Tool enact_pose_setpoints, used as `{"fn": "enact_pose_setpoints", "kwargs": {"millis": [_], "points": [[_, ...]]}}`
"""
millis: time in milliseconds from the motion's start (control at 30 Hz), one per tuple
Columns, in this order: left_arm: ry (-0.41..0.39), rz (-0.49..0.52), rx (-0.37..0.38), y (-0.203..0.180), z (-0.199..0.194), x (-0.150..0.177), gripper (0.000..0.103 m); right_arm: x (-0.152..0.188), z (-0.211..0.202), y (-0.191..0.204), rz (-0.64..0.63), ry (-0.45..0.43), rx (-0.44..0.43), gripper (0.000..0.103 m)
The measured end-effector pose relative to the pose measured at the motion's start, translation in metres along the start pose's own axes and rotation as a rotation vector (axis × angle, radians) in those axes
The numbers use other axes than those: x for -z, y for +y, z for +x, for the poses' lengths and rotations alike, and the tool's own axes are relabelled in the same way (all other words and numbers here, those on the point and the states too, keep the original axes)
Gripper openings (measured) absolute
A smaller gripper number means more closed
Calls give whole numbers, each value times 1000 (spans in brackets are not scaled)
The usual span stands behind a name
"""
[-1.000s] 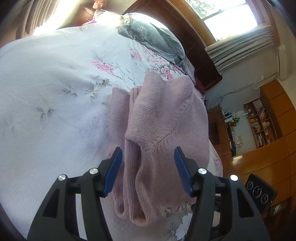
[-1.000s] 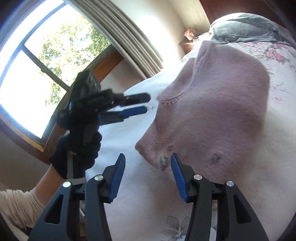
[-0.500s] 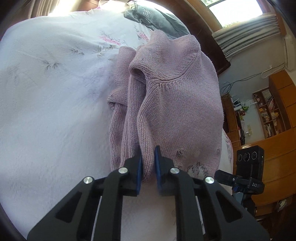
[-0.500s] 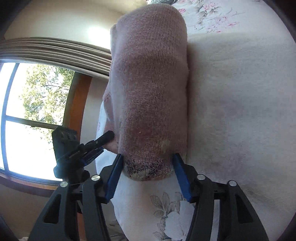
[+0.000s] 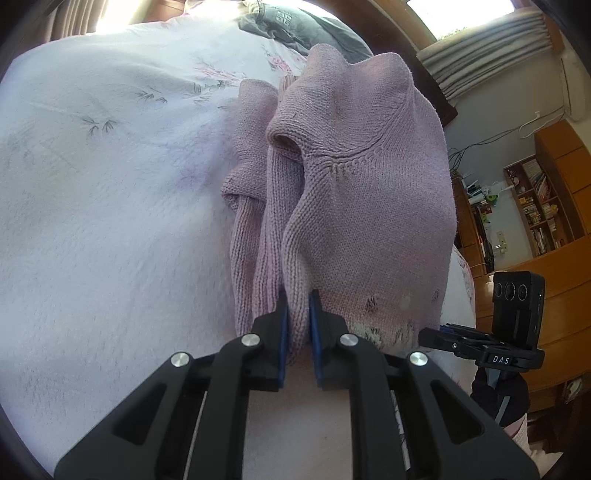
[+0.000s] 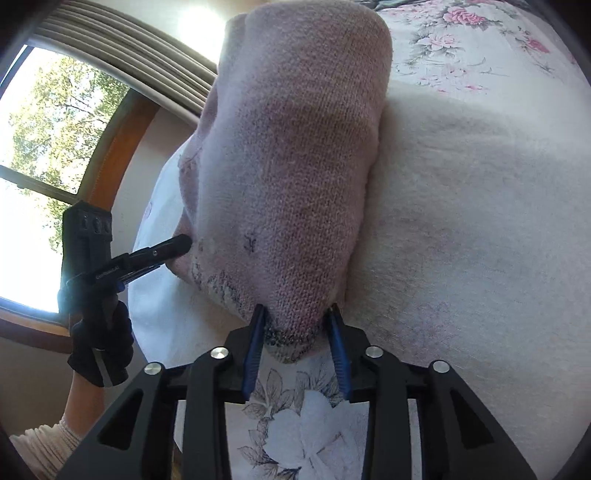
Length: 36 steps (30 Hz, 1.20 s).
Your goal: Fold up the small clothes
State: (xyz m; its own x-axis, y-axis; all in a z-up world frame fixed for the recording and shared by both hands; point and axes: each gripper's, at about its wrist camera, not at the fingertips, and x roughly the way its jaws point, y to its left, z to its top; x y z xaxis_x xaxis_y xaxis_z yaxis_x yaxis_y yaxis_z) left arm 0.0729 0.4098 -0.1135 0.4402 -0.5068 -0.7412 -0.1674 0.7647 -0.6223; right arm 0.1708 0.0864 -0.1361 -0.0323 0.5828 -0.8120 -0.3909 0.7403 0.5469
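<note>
1. Currently the sweater [image 5: 354,206] lies on the bedspread [image 5: 110,206], bunched lengthwise, sleeves folded in along its left side.
2. Left gripper [image 5: 298,317]: jaws pressed together, pinching the sweater's near edge; knit fills the narrow gap between the blue pads.
3. Right gripper [image 6: 298,328]: jaws part-spread, both blue pads touching the patterned hem corner, one each side. Whether they actually clamp it, can't tell.
4. In the right wrist view the left gripper [image 6: 173,248] meets the sweater's left edge, held by a gloved hand [image 6: 101,339].
5. Grey garment [image 5: 295,26] lies far on the bed, just beyond the sweater.
</note>
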Motion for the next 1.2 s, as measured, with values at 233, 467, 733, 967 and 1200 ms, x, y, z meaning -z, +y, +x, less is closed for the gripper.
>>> {"fn": "enact_pose_setpoints", "kwargs": {"millis": [233,467,733,967,1200], "points": [[-150,69,-57,-12,-39,-72,55,-45,-51,29,-90,-144,86,54],[-81,71,-101,-21,23,-151,64,-89,-41,31,-85,-192,107,54],[-105,10,-15,-19,36,-153,16,-99,-24,9,-47,-177,111,59],[-99,-44,-110,15,39,-144,13,-101,-15,12,-75,-169,129,62],[-82,-51,-162,21,43,-149,37,-105,-9,14,-80,-150,146,64]]}}
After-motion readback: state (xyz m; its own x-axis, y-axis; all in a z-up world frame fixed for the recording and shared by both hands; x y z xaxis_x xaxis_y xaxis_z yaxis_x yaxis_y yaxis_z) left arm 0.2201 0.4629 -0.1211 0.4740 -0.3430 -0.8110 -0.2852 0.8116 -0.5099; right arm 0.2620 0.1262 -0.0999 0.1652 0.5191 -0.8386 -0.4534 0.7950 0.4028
